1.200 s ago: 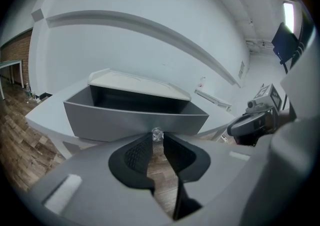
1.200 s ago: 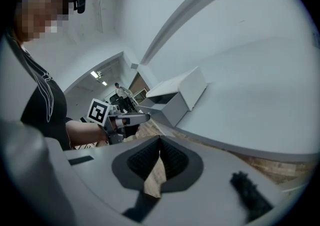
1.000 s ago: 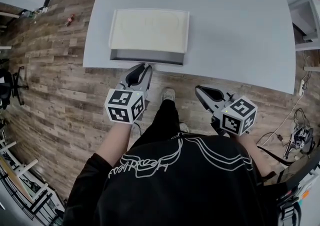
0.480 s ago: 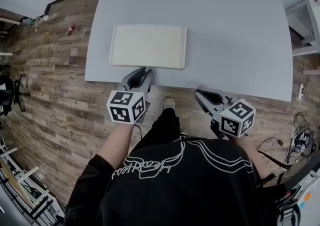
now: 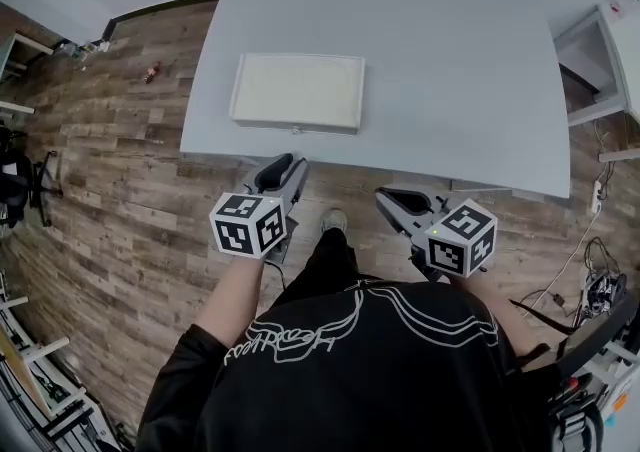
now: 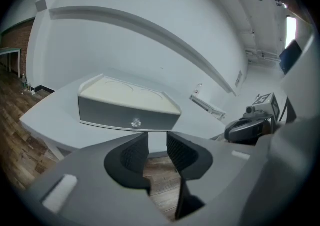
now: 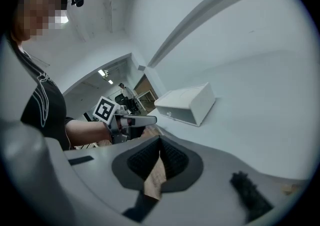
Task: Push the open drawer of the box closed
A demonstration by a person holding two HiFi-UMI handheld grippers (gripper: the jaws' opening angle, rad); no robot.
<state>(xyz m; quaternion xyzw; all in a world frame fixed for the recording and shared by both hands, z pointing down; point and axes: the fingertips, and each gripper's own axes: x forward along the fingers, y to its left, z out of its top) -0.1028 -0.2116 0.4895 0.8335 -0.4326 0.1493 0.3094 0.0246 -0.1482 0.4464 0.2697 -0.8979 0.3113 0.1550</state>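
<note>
Pale grey table [image 5: 450, 60] holds the white box [image 5: 298, 90] near its front edge, with bare tabletop wide to the box's right and behind it. Its drawer [image 6: 110, 115], open a second earlier, now sits flush. Left gripper [image 5: 283, 168] has drawn back below the box, jaws opening on nothing. Right gripper [image 5: 388, 197] stays clenched and empty. Only the gripper views show the knob [image 6: 136, 123] clearly.

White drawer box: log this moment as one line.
white rectangular box: drawer closed | left gripper: jaws opening, empty, off box | right gripper: shut, empty
</note>
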